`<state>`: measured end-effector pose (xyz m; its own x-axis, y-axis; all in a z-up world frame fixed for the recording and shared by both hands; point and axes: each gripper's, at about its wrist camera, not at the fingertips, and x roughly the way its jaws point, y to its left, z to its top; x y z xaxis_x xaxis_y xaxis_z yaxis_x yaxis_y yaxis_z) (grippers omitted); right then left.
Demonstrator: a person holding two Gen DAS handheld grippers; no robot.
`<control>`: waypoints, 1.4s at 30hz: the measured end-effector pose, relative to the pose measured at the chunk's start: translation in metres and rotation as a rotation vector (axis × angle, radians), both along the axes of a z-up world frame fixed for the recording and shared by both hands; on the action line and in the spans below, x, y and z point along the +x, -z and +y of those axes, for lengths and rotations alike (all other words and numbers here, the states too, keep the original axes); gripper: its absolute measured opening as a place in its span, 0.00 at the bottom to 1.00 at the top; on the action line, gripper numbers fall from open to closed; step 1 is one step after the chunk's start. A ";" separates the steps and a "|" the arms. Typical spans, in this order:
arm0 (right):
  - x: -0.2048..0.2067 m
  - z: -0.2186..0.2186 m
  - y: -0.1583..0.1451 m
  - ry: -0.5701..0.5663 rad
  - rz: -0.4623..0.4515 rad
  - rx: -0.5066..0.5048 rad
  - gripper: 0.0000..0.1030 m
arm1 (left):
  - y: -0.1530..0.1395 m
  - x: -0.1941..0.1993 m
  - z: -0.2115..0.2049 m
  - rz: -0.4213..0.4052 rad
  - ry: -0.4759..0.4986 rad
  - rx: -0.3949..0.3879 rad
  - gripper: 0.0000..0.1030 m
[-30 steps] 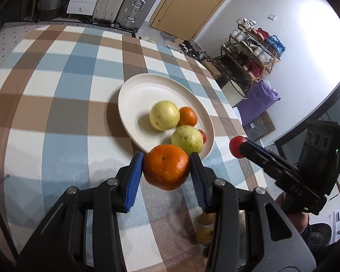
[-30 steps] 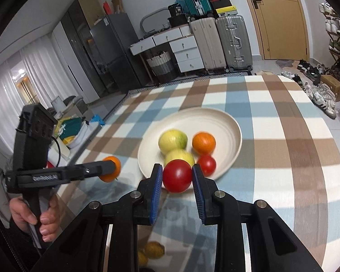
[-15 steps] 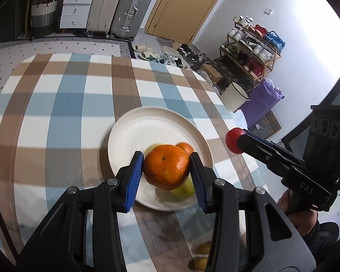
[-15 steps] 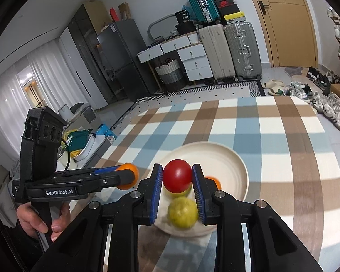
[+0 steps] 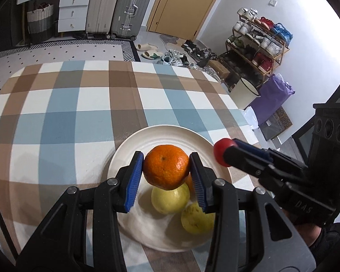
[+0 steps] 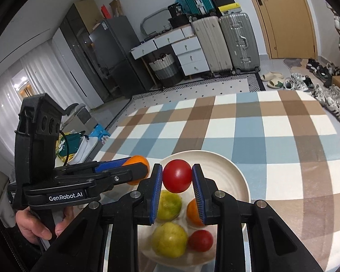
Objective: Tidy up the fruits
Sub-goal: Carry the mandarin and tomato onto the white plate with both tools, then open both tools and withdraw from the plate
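Table covering: checked cloth (image 5: 83, 104) in blue, brown and white squares, spread flat over the tabletop.
Floor covering: pale rug (image 5: 63, 53) with black dots, seen beyond the far table edge.
Luggage: two hard suitcases (image 5: 117, 6), one beige and one silver, stood upright side by side against the back wall.
Storage: white drawer unit (image 5: 71, 11) just beside the suitcases; woven basket (image 5: 40, 19) beside it.
Exit: wooden door (image 5: 181, 4), closed.
Footwear: shoe rack (image 5: 258, 43) against the white wall; loose shoes and slippers (image 5: 149, 51) scattered on the floor near the door.
Appliance: grey refrigerator (image 6: 115, 54) near white curtains (image 6: 18, 95).
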<state>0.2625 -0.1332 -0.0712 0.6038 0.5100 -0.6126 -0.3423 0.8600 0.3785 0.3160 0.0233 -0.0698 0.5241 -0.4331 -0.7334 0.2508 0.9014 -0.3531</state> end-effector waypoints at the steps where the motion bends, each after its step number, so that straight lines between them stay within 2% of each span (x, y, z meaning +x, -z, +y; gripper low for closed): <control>1: 0.003 0.000 0.003 0.001 0.005 0.002 0.26 | 0.004 0.004 -0.002 0.003 0.002 0.004 0.38; 11: 0.024 0.002 0.037 0.011 0.058 -0.018 0.26 | 0.035 0.032 -0.017 0.044 0.052 0.001 0.38; 16: 0.029 -0.003 0.050 0.026 0.085 -0.012 0.26 | 0.043 0.036 -0.024 0.037 0.062 0.006 0.38; 20: 0.031 -0.001 0.054 0.005 0.100 -0.018 0.27 | 0.044 0.038 -0.026 0.024 0.069 -0.021 0.37; 22: 0.028 -0.001 0.051 0.020 0.079 -0.047 0.29 | 0.040 0.037 -0.027 0.014 0.079 -0.037 0.38; 24: 0.023 0.001 0.044 0.028 0.042 -0.102 0.39 | 0.034 0.034 -0.027 -0.006 0.078 -0.032 0.38; 26: 0.017 -0.002 0.037 0.022 0.024 -0.084 0.43 | 0.029 0.032 -0.026 -0.007 0.081 -0.042 0.38; 37: -0.023 -0.028 0.003 0.088 -0.036 -0.054 0.47 | -0.008 -0.015 -0.006 -0.065 0.007 -0.007 0.40; 42: -0.050 -0.034 -0.016 0.103 -0.076 -0.057 0.51 | -0.021 -0.043 -0.003 -0.093 -0.012 0.007 0.48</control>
<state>0.2123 -0.1675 -0.0555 0.6970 0.4083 -0.5894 -0.2766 0.9115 0.3044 0.2726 0.0200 -0.0490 0.5955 -0.4214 -0.6840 0.2710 0.9069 -0.3227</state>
